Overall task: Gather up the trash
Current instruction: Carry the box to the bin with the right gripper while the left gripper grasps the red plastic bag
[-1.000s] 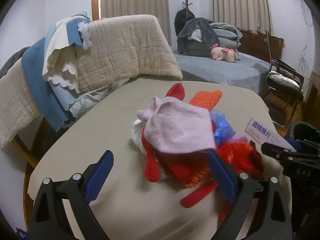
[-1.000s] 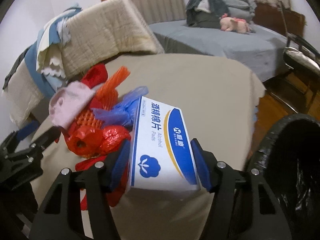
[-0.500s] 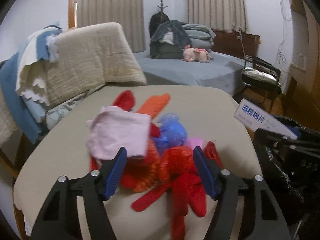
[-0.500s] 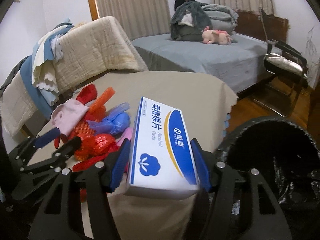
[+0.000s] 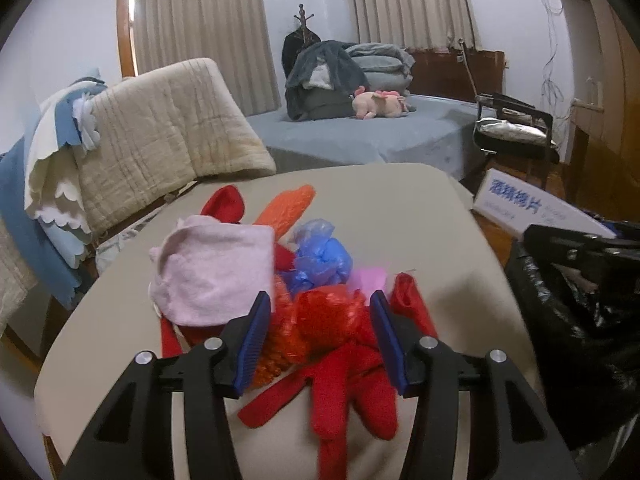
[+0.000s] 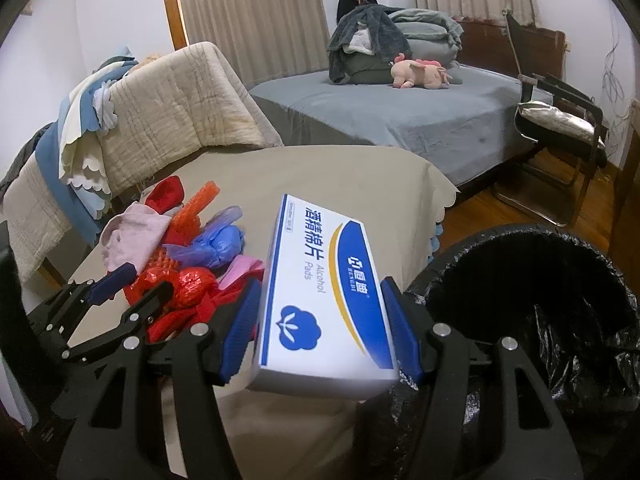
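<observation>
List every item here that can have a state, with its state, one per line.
right tongs: shut on the alcohol pad box
alcohol pad box: closed, held above the table edge beside the bin
left tongs: open, straddling the red plastic bag
red plastic bag: crumpled, lying on the table
trash bin: open, lined with a black bag
pink cloth: draped over the pile

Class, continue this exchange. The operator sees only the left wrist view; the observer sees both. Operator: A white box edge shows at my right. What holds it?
Observer: The right tongs are shut on the alcohol pads box, gripping its long sides.
Operator: Is it above the bin?
Observer: No. The trash bin, open and black-lined, sits right of the box.
Operator: And my tongs?
Observer: The left tongs stand open astride the red bag.
</observation>
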### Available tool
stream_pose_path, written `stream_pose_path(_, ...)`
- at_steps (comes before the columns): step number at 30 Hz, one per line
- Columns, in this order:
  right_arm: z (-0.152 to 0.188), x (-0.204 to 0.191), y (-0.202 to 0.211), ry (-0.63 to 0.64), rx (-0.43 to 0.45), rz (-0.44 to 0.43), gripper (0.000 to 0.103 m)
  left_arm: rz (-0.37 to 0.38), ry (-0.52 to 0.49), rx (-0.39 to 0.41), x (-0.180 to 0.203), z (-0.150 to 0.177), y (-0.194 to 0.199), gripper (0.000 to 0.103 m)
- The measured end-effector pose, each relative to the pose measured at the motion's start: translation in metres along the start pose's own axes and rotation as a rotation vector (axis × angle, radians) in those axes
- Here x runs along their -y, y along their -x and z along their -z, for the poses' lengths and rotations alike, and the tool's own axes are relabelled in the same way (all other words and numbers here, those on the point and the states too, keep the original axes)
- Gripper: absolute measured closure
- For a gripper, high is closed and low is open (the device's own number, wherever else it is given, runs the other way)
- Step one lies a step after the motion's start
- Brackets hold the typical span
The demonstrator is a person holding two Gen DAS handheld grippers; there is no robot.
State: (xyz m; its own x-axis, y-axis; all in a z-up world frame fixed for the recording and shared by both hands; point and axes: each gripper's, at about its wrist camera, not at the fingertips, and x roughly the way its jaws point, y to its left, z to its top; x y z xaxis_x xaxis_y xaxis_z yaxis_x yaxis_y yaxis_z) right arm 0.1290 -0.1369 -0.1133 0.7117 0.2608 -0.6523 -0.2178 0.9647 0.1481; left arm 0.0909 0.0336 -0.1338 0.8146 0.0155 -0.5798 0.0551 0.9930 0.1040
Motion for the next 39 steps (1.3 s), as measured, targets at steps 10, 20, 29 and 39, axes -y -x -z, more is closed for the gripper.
stream_pose_path(10,0.002,0.001,-0.003,0.008,-0.013,0.010,0.044,0.067,0.036,-0.068,-0.009,0.001,-0.030,0.080)
stream_pose_path(20,-0.003,-0.002,0.010,0.011,0.029,0.008,0.044,0.081,0.113,0.024,-0.028,-0.018,-0.003,0.092)
stream_pose_path(29,-0.010,0.017,0.044,0.000,0.088,0.053,0.044,0.144,0.107,0.114,-0.010,-0.051,0.031,0.093)
stream_pose_path(39,0.008,0.084,0.090,-0.065,0.104,0.213,0.044,0.313,0.044,0.112,0.066,-0.065,0.041,0.093)
